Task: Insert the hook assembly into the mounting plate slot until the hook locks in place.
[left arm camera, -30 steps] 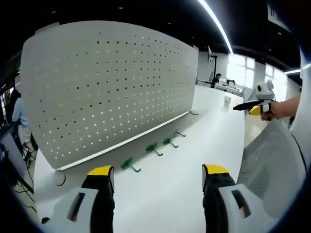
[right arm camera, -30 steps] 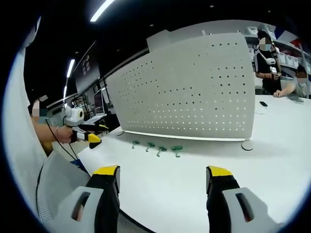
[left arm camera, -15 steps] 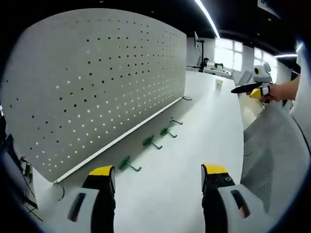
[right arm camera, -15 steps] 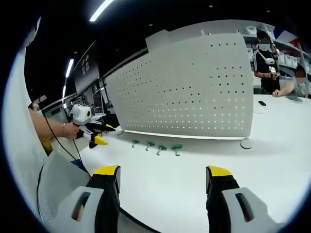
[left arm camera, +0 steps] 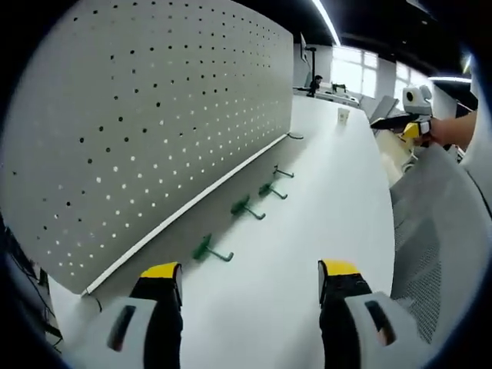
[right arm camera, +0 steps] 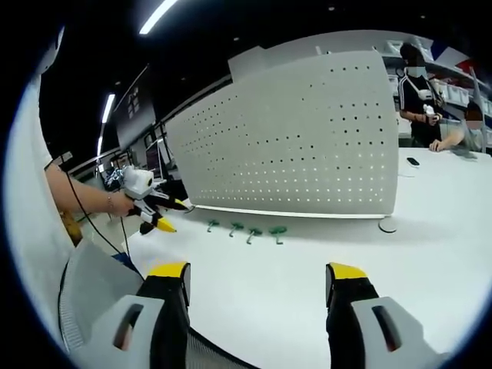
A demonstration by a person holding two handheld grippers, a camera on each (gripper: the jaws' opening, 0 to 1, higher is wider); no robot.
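The upright white perforated metal mounting plate (left arm camera: 154, 115) stands on the white bench (left arm camera: 323, 200); four small green hooks (left arm camera: 210, 250) lie along its foot, light, stiff, best pinched at the shank. Left hand-held gripper (left arm camera: 250, 280) and right hand-held gripper (right arm camera: 257, 280) are both spread, empty.

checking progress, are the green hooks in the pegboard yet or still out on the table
Out. All four green hooks lie on the white table in a row before the pegboard, none in its holes.

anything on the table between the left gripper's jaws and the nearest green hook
No: in the left gripper view only bare white table lies between the open left gripper and the nearest green metal hook, which lies before the white pegboard.
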